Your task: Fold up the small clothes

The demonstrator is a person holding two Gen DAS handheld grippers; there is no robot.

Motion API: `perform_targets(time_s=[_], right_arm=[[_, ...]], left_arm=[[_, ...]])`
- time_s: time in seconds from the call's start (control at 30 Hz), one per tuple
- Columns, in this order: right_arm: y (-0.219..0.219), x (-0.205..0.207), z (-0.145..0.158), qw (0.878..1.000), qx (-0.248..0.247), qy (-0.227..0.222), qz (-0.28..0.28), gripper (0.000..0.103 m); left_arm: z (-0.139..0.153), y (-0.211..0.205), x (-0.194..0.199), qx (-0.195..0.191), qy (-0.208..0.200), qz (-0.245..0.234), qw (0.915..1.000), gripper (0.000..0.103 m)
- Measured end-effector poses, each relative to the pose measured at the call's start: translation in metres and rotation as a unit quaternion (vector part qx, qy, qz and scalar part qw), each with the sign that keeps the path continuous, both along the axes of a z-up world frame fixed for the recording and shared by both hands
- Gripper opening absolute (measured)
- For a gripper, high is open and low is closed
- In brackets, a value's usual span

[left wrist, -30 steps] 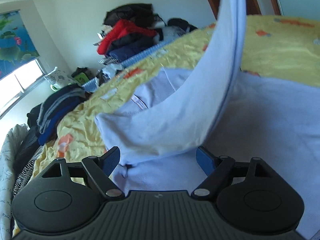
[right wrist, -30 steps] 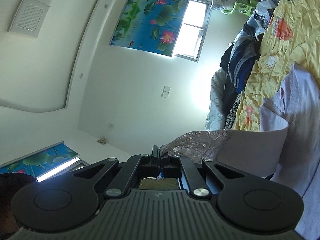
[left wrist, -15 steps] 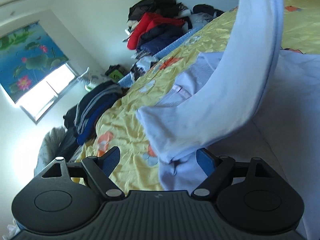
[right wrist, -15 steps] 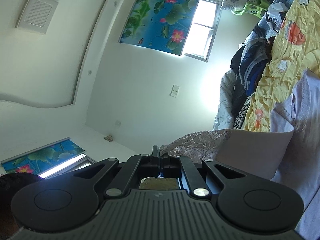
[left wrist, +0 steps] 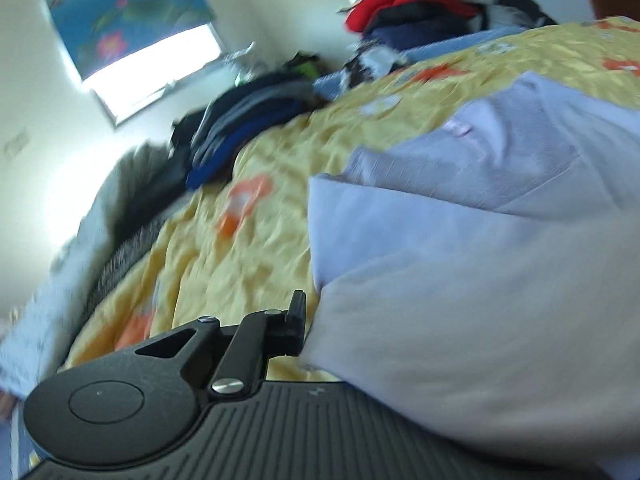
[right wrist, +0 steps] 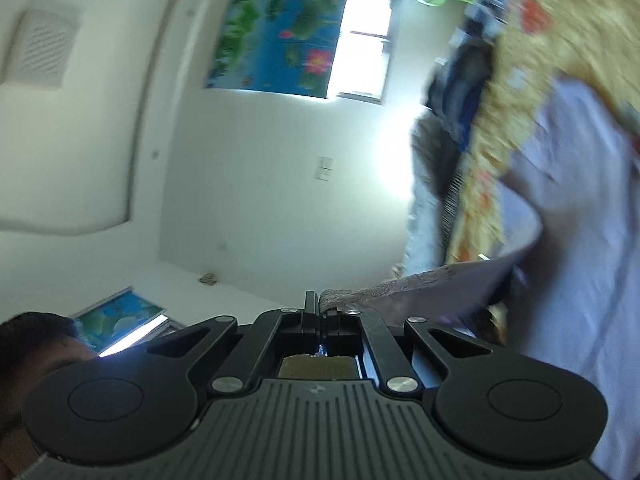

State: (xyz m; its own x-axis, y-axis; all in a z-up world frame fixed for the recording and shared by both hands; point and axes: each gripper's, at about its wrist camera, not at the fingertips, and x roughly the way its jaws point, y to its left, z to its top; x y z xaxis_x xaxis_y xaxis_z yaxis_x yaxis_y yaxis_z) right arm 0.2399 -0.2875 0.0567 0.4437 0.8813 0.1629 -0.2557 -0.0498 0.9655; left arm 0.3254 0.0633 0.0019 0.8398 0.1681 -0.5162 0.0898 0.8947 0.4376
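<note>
A light purple garment (left wrist: 480,240) lies on the yellow flowered bedspread (left wrist: 248,256), with one part folded over. In the left wrist view the fold covers the right half of my left gripper (left wrist: 320,314). Its jaws are closing with the cloth's edge between them. The left finger (left wrist: 298,318) sits against the edge and the other finger is hidden under the fabric. My right gripper (right wrist: 320,306) is shut on another edge of the same garment (right wrist: 580,240), which stretches from the fingers off to the right. Both views are blurred.
A dark pile of clothes (left wrist: 248,120) lies at the bed's far left edge. A red and navy heap (left wrist: 400,8) lies at the back. A bright window (right wrist: 368,40) and a lotus picture are on the wall. A person's hair (right wrist: 32,344) shows at lower left.
The left gripper's wide-open jaws have come together at the garment's edge, and the lifted fold has dropped over its right side. The right gripper has sunk a little, still shut on the cloth.
</note>
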Motion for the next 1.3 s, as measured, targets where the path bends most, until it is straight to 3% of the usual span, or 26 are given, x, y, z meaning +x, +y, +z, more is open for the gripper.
perform_targets(time_s=[0.1, 0.23, 0.3, 0.37, 0.4, 0.5, 0.57, 0.63, 0.7, 0.77, 0.8, 0.83, 0.9, 1.0, 1.07, 1.13, 1.17, 1.23, 1.3], right_arm=[[0.000, -0.013, -0.053, 0.996, -0.041, 0.072, -0.016, 0.007], [0.001, -0.021, -0.109, 0.986, -0.066, 0.154, -0.014, 0.007], [0.003, -0.027, -0.119, 0.983, -0.074, 0.165, -0.011, 0.007], [0.005, -0.032, -0.120, 0.984, -0.072, 0.164, -0.009, 0.007], [0.006, -0.033, -0.120, 0.985, -0.069, 0.161, -0.007, 0.007], [0.005, -0.037, -0.119, 0.985, -0.068, 0.157, -0.004, 0.007], [0.004, -0.036, -0.119, 0.985, -0.068, 0.160, -0.001, 0.007], [0.002, -0.038, -0.123, 0.984, -0.072, 0.165, -0.002, 0.007], [0.000, -0.039, -0.128, 0.982, -0.074, 0.175, -0.005, 0.007], [-0.004, -0.040, -0.129, 0.981, -0.074, 0.179, -0.008, 0.007], [-0.004, -0.040, -0.128, 0.981, -0.072, 0.178, -0.009, 0.007], [-0.004, -0.041, -0.127, 0.982, -0.071, 0.175, -0.008, 0.007], [-0.004, -0.041, -0.126, 0.982, -0.070, 0.173, -0.004, 0.007], [-0.003, -0.038, -0.128, 0.982, -0.071, 0.176, 0.001, 0.007], [-0.002, -0.033, -0.129, 0.981, -0.070, 0.180, 0.004, 0.007], [-0.001, -0.032, -0.131, 0.980, -0.072, 0.184, 0.006, 0.007], [-0.001, -0.032, -0.132, 0.980, -0.074, 0.186, 0.007, 0.007], [-0.001, -0.034, -0.133, 0.979, -0.077, 0.188, 0.008, 0.007], [-0.003, -0.036, -0.132, 0.979, -0.079, 0.187, 0.005, 0.007]], left_arm=[[-0.002, -0.004, -0.005, 0.016, -0.007, -0.010, 0.9998, 0.013], [-0.014, -0.021, -0.016, 0.139, -0.017, -0.056, 0.9885, 0.022], [-0.010, -0.016, -0.026, 0.166, -0.019, -0.078, 0.9829, 0.032], [0.002, -0.006, -0.035, 0.174, -0.024, -0.092, 0.9801, 0.065], [0.011, 0.000, -0.041, 0.167, -0.026, -0.098, 0.9807, 0.071], [0.042, 0.013, -0.053, 0.132, 0.012, -0.136, 0.9817, 0.076], [0.056, 0.015, -0.057, 0.139, 0.003, -0.144, 0.9798, 0.075], [0.062, 0.013, -0.051, 0.147, 0.038, -0.150, 0.9769, 0.076], [0.055, 0.005, -0.047, 0.204, 0.065, -0.150, 0.9653, 0.076], [0.039, -0.002, -0.047, 0.283, 0.087, -0.149, 0.9436, 0.076], [0.035, -0.003, -0.051, 0.305, 0.090, -0.152, 0.9360, 0.076], [0.036, -0.001, -0.055, 0.307, 0.096, -0.159, 0.9334, 0.076], [0.045, 0.005, -0.064, 0.286, 0.108, -0.173, 0.9362, 0.076], [0.076, 0.016, -0.070, 0.208, 0.086, -0.172, 0.9590, 0.076], [0.101, 0.019, -0.064, 0.128, 0.047, -0.159, 0.9778, 0.080], [0.117, 0.017, -0.047, 0.015, 0.021, -0.150, 0.9884, 0.086], [0.118, 0.014, -0.034, -0.047, 0.022, -0.142, 0.9885, 0.087], [0.104, 0.003, -0.002, -0.142, 0.060, -0.139, 0.9782, 0.087], [0.081, -0.011, 0.031, -0.178, 0.102, -0.122, 0.9711, 0.087]])
